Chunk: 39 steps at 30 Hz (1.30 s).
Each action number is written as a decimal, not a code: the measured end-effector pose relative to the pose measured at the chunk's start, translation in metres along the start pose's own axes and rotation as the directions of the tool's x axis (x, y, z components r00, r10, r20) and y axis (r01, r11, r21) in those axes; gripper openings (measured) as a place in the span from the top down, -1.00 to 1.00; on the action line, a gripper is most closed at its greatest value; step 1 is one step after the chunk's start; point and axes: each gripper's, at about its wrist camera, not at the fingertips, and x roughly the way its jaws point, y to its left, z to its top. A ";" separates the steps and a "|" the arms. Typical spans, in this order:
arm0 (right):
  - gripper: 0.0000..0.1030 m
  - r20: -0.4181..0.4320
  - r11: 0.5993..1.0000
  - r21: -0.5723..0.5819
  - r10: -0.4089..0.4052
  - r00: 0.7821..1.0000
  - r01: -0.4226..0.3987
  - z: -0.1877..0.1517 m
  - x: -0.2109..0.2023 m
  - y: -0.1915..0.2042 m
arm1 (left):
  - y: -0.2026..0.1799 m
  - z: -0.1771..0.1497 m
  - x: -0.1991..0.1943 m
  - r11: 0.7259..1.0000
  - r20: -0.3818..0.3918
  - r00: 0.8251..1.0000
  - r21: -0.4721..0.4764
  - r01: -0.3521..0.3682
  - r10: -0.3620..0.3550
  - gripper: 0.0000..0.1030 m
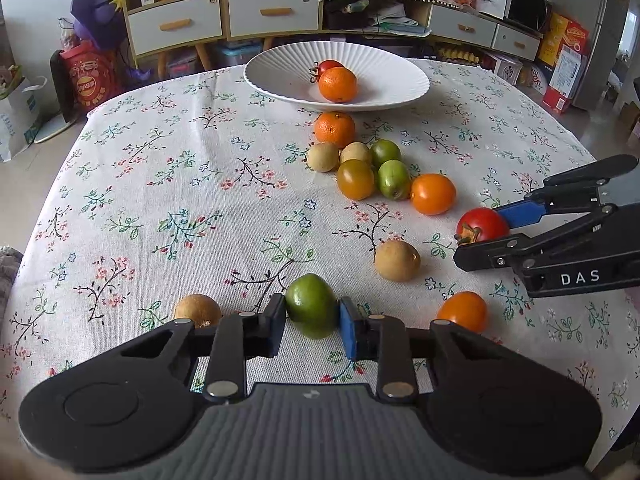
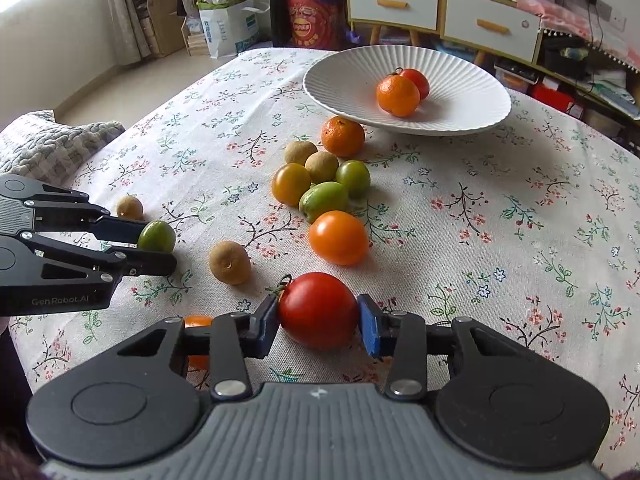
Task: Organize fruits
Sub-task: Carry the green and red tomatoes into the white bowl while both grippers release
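Hiding behind the right tongs (image 2: pixel 318 322), clamped on a tomato (image 2: pixel 318 310), an orange fruit (image 2: pixel 197 322) peeks; left tongs (image 1: pixel 312 314) pinch a green fruit (image 1: pixel 312 305).

glossy red tomato (image 2: pixel 318 310), woven cloth tablecloth (image 2: pixel 500 220), seemingly ceramic ribbed bowl (image 2: pixel 472 92).

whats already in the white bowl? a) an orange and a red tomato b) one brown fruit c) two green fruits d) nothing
a: the right wrist view shows an orange and a red tomato side by side inside the bowl.
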 end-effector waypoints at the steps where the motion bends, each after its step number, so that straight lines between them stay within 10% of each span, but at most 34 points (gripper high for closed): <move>1: 0.26 0.003 1.000 -0.006 0.001 1.000 -0.001 0.000 -0.001 0.001 | 0.000 0.001 -0.001 1.000 0.005 1.000 -0.001 0.001 0.000 0.56; 39: 0.26 0.179 0.993 0.099 -0.078 0.981 0.061 0.090 0.002 -0.060 | -0.019 0.124 0.035 0.999 0.160 0.987 -0.047 -0.021 0.028 0.56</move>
